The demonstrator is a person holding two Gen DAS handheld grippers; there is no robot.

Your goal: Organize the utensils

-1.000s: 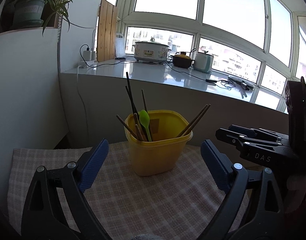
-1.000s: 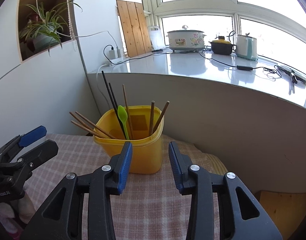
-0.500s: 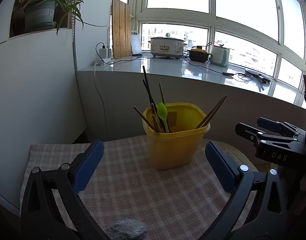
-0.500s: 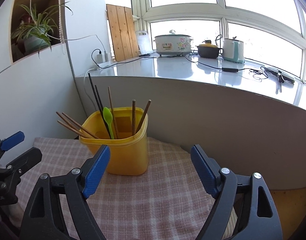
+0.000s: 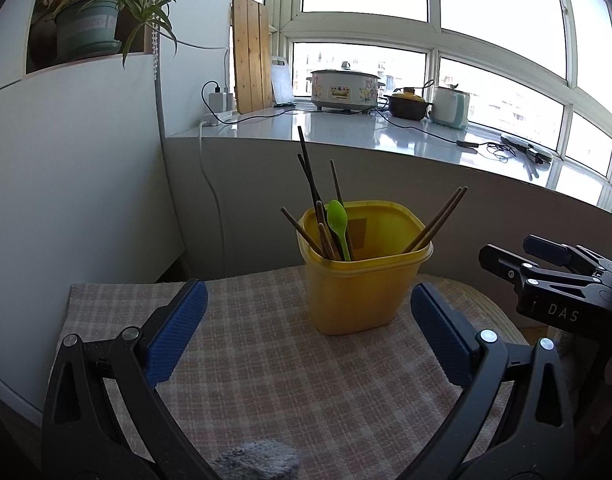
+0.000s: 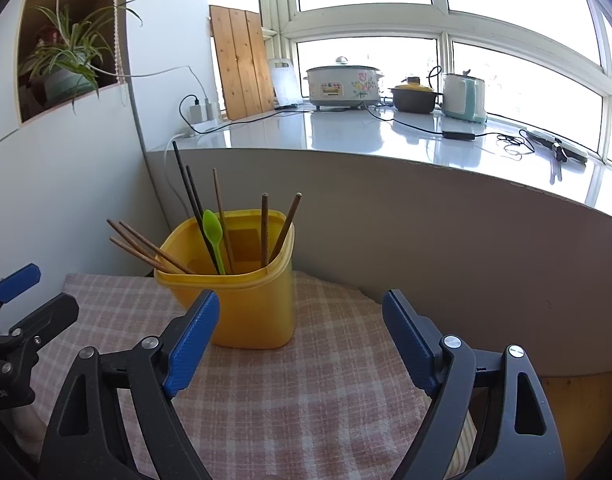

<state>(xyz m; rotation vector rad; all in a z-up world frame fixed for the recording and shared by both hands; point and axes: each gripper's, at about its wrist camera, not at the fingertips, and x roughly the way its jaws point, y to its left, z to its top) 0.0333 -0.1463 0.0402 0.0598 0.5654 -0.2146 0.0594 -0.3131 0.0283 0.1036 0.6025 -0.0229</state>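
Grippers (image 5: 306,336) agape, yellow holder (image 5: 363,276), chopsticks (image 5: 437,220) upright

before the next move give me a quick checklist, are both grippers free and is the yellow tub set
1. Left gripper open and holding nothing: ok.
2. Right gripper open and holding nothing: ok.
3. Yellow tub upright on the checked cloth: ok.
4. Chopsticks and green spoon standing inside the tub: ok.
5. No loose utensils on the visible cloth: ok.
6. Tub's base settled flat at its far side: cannot tell.
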